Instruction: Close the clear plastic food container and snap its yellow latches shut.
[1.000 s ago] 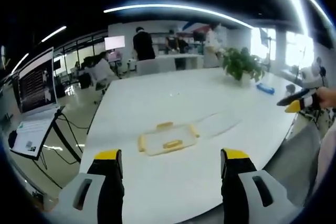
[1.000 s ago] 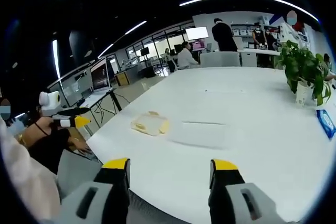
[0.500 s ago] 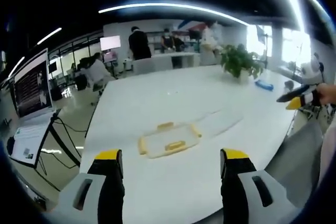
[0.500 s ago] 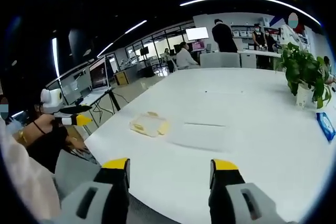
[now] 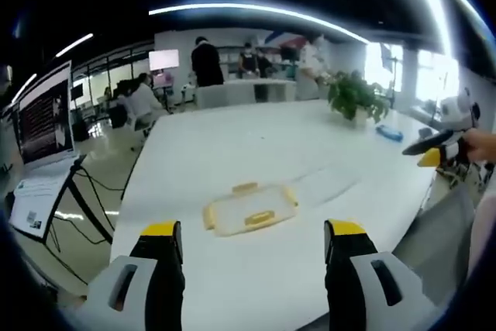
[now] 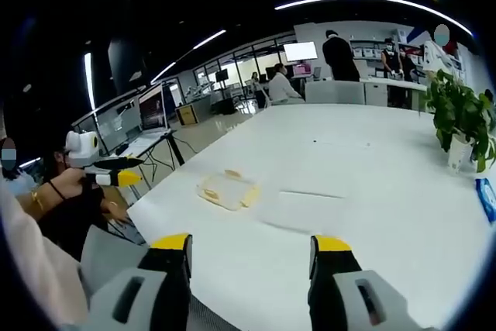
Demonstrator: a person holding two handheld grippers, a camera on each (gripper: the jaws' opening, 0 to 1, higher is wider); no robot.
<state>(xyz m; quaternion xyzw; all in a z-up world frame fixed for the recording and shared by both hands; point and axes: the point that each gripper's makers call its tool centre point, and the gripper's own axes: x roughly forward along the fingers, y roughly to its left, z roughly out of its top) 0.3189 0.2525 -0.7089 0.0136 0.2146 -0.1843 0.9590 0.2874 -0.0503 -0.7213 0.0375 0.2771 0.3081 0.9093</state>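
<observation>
White table (image 5: 232, 153) holds the clear container (image 5: 249, 208) with yellow latches (image 5: 258, 215); left gripper (image 5: 248, 239) and right gripper (image 6: 252, 252) gape empty.

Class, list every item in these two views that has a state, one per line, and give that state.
Clear plastic food container with yellow latches: flat on the white table, untouched.
Left gripper: open, empty, short of the container.
Right gripper: open, empty.
Screen on a stand: switched on.
Potted green plant: upright.
</observation>
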